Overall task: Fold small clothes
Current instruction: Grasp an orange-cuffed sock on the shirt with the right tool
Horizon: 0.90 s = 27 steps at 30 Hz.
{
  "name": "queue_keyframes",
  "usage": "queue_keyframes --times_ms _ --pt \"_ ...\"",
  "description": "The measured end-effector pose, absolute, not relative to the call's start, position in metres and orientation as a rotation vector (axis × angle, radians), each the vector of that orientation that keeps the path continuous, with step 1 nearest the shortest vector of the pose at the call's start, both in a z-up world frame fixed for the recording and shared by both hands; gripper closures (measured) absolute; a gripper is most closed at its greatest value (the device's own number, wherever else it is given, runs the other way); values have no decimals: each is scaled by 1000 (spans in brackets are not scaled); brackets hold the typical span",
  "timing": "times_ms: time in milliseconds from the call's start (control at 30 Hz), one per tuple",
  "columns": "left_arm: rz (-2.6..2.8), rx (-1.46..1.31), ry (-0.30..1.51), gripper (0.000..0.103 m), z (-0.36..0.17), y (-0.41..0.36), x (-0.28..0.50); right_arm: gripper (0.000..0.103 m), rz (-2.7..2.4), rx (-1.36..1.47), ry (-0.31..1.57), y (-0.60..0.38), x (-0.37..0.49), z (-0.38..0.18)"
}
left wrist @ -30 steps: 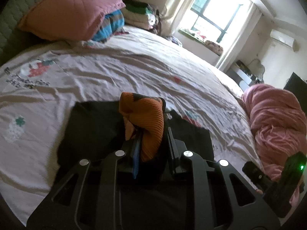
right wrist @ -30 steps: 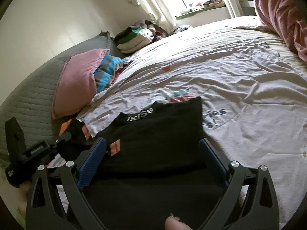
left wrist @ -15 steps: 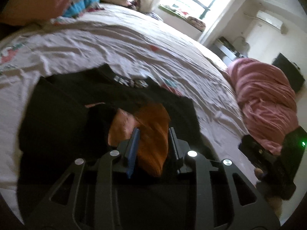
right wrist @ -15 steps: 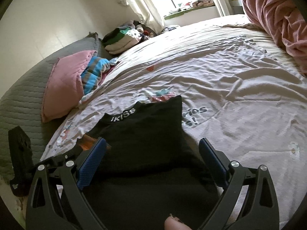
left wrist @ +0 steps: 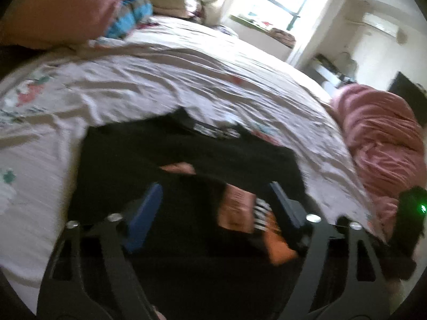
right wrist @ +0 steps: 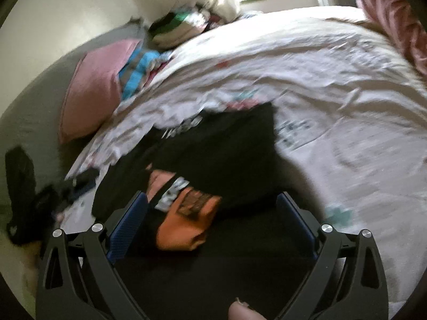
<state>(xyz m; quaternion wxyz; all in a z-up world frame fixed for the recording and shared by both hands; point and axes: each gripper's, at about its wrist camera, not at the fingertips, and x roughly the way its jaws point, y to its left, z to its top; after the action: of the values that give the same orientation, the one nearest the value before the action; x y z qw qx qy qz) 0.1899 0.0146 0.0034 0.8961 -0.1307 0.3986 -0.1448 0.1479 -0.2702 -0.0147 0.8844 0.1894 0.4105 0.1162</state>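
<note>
Cloth dominates both views: we see a black garment (left wrist: 165, 157) lying flat on the wrinkled, pale printed bedsheet (left wrist: 160, 80), with an orange ribbed part (right wrist: 186, 226) folded onto it. We read the left gripper (left wrist: 213, 200) as opening, its blue-padded fingers (left wrist: 145, 208) spread either side of the orange fabric without pressing it. Our right gripper (right wrist: 210, 213) stands wide apart over the same cloth, gripping nothing. A soft pink pillow (left wrist: 61, 8) lies well beyond.
</note>
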Motion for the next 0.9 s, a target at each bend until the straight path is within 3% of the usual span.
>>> queue_keyframes --times_ms 67,133,267,367,467,533,567,900 --pt "-253 -272 816 23 1 32 197 10 268 381 899 -253 153 -22" --pt "-222 -278 809 20 -1 46 202 24 270 359 939 -239 158 -31" --pt "-183 -309 785 17 -9 76 203 33 237 409 1029 -226 170 -55" --pt "-166 -345 772 17 -15 95 203 48 217 446 1068 -220 175 -71" --pt "-141 -394 772 16 -19 117 205 63 222 432 1036 -215 174 -70" --pt "-124 -437 757 16 -19 131 205 84 234 414 1020 -211 174 -68" --pt "-121 -449 753 16 -20 135 205 88 236 397 1012 -209 173 -67" --pt "-99 -491 720 16 -14 159 201 92 316 201 792 -187 183 4"
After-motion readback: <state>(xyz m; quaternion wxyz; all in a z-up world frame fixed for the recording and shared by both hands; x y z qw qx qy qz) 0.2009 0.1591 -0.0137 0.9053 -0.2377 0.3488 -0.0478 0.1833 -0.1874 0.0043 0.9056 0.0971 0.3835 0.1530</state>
